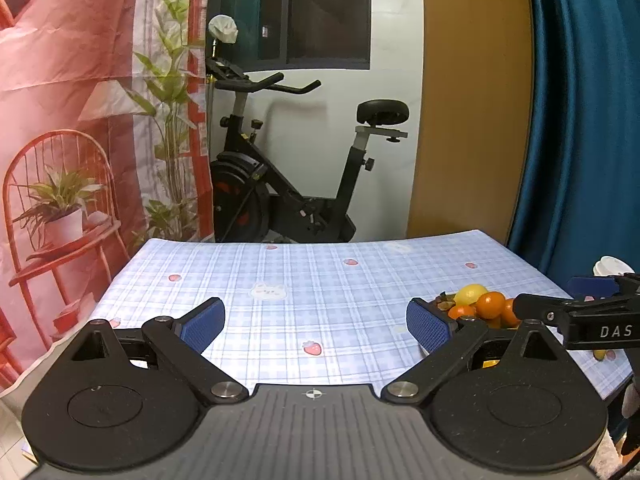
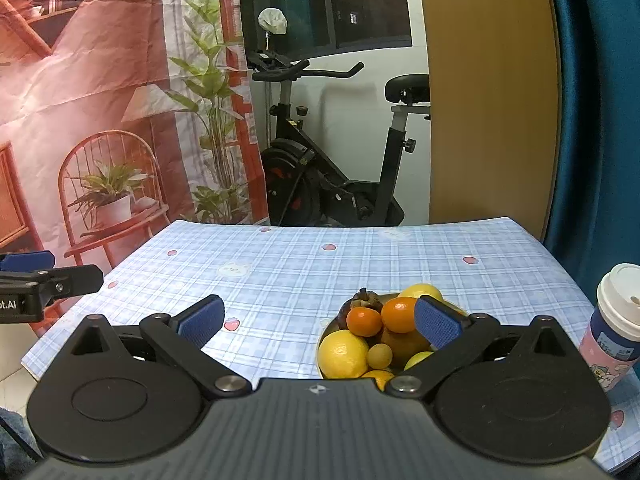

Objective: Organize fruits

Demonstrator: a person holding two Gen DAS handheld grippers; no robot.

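Note:
A bowl (image 2: 325, 330) piled with fruit sits on the checked tablecloth (image 2: 304, 272): lemons (image 2: 343, 354), oranges (image 2: 398, 314), a dark mangosteen (image 2: 354, 305) and a small round yellow fruit (image 2: 379, 356). My right gripper (image 2: 318, 322) hovers open just in front of the bowl, its right finger overlapping the pile. My left gripper (image 1: 316, 324) is open over bare cloth, left of the fruit pile (image 1: 480, 304). Nothing is held between either pair of fingers. Each gripper shows at the edge of the other's view.
A lidded paper cup (image 2: 614, 320) in a pink and blue sleeve stands at the table's right edge. An exercise bike (image 1: 288, 168) stands behind the table. A printed backdrop (image 1: 80, 120) hangs on the left, a blue curtain (image 1: 580, 120) on the right.

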